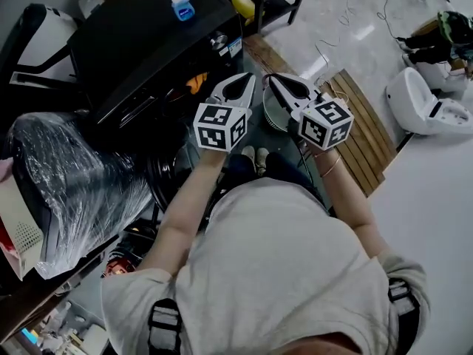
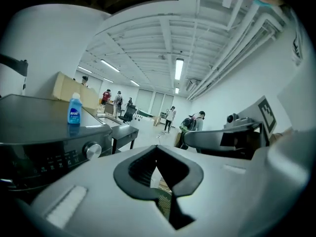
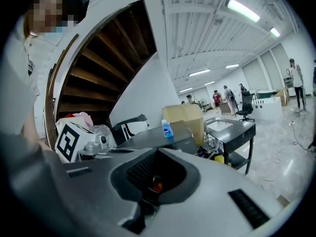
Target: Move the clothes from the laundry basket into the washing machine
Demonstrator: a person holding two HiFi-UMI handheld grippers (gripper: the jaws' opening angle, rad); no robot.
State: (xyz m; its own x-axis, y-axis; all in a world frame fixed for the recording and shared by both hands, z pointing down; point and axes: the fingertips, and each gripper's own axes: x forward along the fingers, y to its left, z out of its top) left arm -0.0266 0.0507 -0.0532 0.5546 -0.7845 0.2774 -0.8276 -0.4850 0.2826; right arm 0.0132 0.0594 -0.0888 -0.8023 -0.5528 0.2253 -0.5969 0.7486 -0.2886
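Although neither gripper carries anything, the task's pieces all lie close by. At the far left sits a black bulk wrapped in clear plastic (image 1: 66, 161). Next comes the black washing machine (image 1: 140, 43) with a blue bottle (image 1: 182, 7) standing on its top. An orange cloth (image 1: 195, 82) shows at the machine's front, seemingly at its door opening. Just right of that, the left gripper (image 1: 244, 81) is held up in front of the person, its jaws closed together on nothing. The right gripper (image 1: 275, 81) beside it is likewise pinched closed and empty. Below and between them shows part of the pale laundry basket (image 1: 272, 117), near a slatted wooden board (image 1: 362, 124) further right. I judge that at least one garment is already at the machine. Whether clothes are left in the basket cannot be told, since its inside is mostly hidden. The likely remaining work is to reach down into it and check.
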